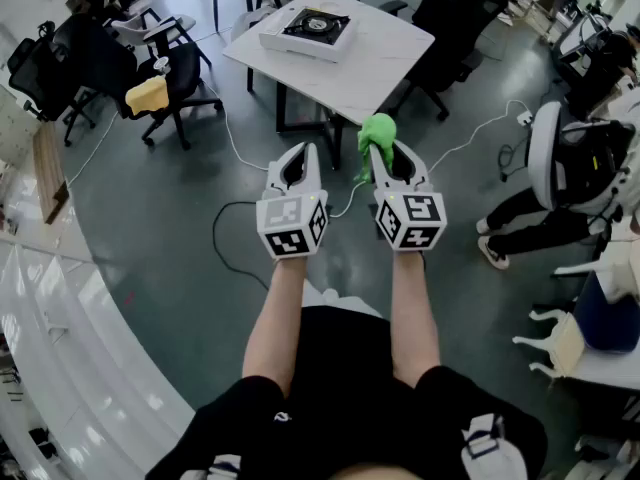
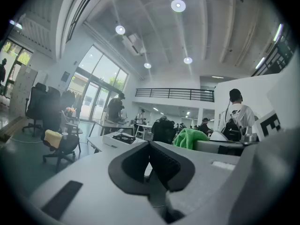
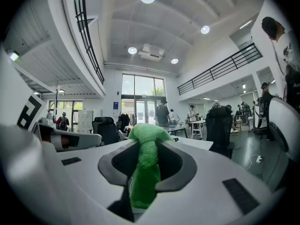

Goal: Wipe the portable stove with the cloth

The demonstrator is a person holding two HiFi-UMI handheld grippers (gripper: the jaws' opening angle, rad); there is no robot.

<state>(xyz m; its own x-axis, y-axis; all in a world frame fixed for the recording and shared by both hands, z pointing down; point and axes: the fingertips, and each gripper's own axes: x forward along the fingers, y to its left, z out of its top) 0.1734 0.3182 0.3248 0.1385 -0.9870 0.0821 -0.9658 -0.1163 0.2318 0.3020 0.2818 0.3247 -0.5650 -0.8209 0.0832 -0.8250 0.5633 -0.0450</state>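
Observation:
A portable stove (image 1: 316,26) with a black top sits in a white casing on the white table (image 1: 385,63) far ahead; it also shows small in the left gripper view as the stove (image 2: 123,138). My right gripper (image 1: 385,154) is shut on a green cloth (image 1: 375,138), whose bunched end sticks out past the jaws; the cloth (image 3: 146,165) fills the jaw gap in the right gripper view. My left gripper (image 1: 298,158) is beside it at the same height, jaws closed together on nothing. Both are held in the air, well short of the table.
Black office chairs (image 1: 170,78) stand left of the table, one holding a yellow bundle (image 1: 146,95). Cables (image 1: 232,218) trail on the grey floor. A seated person (image 1: 545,218) and a white chair (image 1: 545,148) are at the right. A curved white ledge (image 1: 60,348) runs at the left.

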